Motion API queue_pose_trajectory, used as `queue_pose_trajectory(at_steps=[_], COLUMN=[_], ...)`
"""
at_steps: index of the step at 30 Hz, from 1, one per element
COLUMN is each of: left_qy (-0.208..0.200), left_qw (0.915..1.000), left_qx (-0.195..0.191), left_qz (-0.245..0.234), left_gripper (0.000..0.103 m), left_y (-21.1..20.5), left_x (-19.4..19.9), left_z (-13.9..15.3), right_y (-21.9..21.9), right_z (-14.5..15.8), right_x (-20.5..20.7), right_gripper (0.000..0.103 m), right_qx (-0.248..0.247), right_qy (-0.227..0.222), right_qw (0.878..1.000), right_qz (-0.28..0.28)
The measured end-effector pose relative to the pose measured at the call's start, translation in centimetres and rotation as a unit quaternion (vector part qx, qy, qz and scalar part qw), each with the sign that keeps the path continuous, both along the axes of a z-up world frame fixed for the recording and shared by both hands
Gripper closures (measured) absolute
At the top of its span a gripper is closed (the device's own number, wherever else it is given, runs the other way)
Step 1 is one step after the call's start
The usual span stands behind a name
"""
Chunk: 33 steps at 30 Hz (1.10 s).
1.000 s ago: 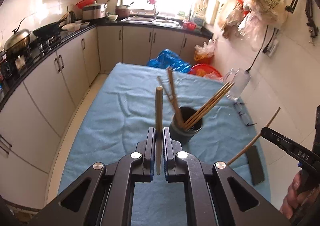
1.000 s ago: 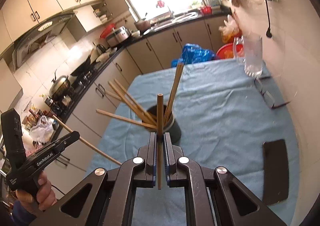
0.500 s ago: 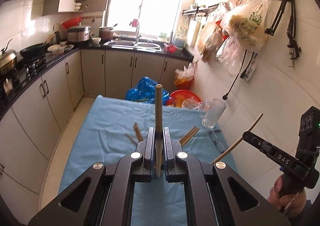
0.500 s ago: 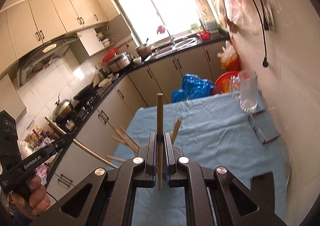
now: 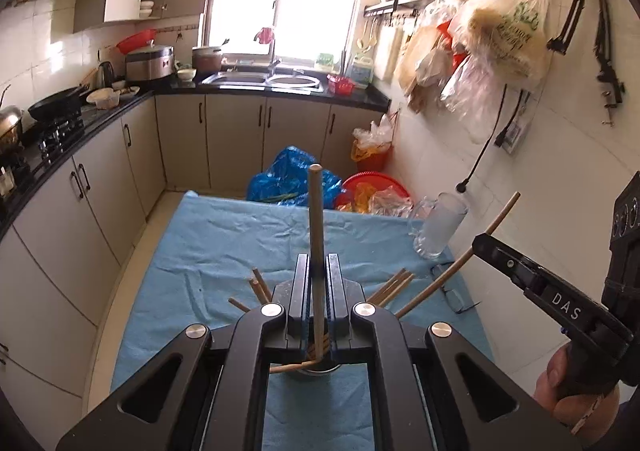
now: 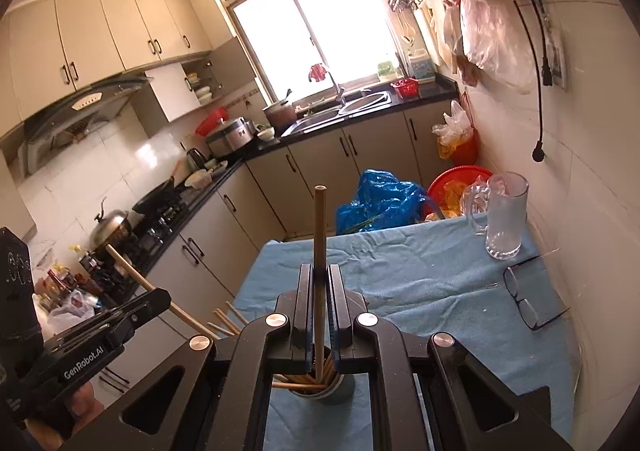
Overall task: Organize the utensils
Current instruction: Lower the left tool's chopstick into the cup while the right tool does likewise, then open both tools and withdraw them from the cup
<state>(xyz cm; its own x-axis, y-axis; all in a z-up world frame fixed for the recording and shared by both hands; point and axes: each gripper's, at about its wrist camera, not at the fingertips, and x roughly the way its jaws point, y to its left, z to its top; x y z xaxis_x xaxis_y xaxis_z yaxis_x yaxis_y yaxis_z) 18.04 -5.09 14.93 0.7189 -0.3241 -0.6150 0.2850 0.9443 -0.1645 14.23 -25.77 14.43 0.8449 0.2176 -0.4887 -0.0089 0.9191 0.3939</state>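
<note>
Chopsticks (image 6: 320,251) stand clamped in both our grippers, left (image 5: 318,291) and right (image 6: 320,299); only the right view shows the cup (image 6: 340,387) full below, plus glasses (image 6: 524,299).

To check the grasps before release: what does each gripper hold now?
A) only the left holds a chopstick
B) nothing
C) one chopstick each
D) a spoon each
C: the left gripper and the right gripper are each shut on one chopstick, over the utensil holder.
</note>
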Motion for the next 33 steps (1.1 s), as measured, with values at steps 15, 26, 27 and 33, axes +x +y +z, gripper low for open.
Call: queue_pose_trajectory(at_steps=[15,26,27,33], left_qy=[0.060,0.026,0.022,-0.017], left_qw=[0.9980,0.9992,0.9992,0.9972], left_qx=[0.021,0.009,0.006,0.030], left_qz=[0.002,0.030,0.033,0.067], left_gripper=[0.096,0.073,0.073,0.057], left_y=[0.0,1.7,1.9,2.3], left_x=[3.3,2.4,2.1,-0.4], left_z=[-6.0,-3.1,-2.7,-1.0], right_y=[1.6,0.1,0.0,-0.4], right_z=[-7.5,-4.7,-4.4,-3.3], right_x=[4.4,2.1,1.9,-0.2], right_gripper=[0.095,0.066,0.065,0.038], right_qx=[-0.006,-0.004,-0.003,-0.036], right_qy=[0.092,0.065,0.063,0.066], right_qw=[0.995,0.998,0.998,0.997], right_qz=[0.023,0.000,-0.003,-0.028])
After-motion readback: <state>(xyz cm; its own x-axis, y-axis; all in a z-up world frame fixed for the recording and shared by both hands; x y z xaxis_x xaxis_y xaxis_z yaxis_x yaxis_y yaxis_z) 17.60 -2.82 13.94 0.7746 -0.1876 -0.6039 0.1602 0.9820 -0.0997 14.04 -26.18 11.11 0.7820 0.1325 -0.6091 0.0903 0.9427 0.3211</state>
